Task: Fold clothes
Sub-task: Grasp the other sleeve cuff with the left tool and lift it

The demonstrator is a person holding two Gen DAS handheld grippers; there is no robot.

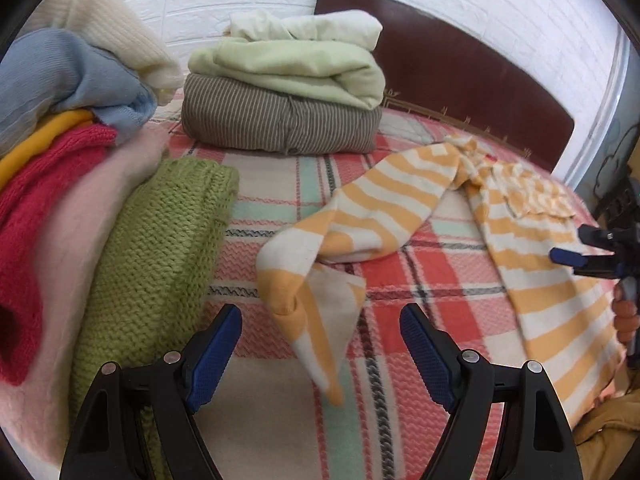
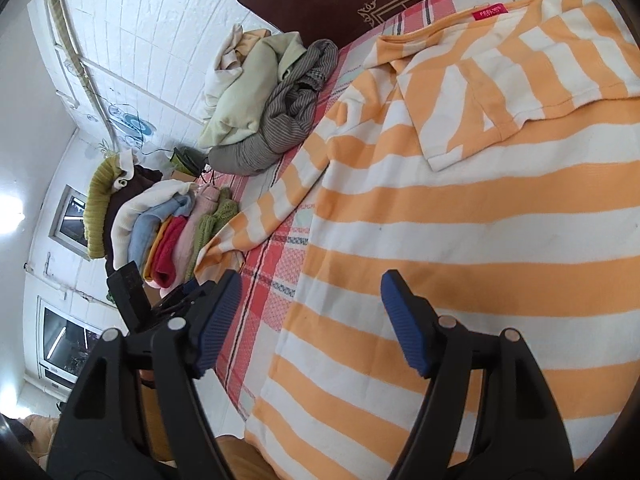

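Orange and white stripes fill the bed: the striped shirt [image 2: 460, 208] lies spread face-up on the plaid blanket [image 1: 420, 276], collar toward the dark headboard [image 1: 460, 68], laid flat so it can be folded. Its long sleeve [image 1: 360, 216] trails out to the side, twisted and crumpled at the cuff, and that looks like the trouble spot. The left gripper [image 1: 320, 344] hangs right over that cuff, jaws wide apart and nothing between them, likely lining up to pinch it. The right gripper [image 2: 310, 312] sits over the shirt's body near its edge, jaws spread and empty too, not pressing cloth. Folded knitwear [image 1: 120, 208] is stacked out of the way to the left
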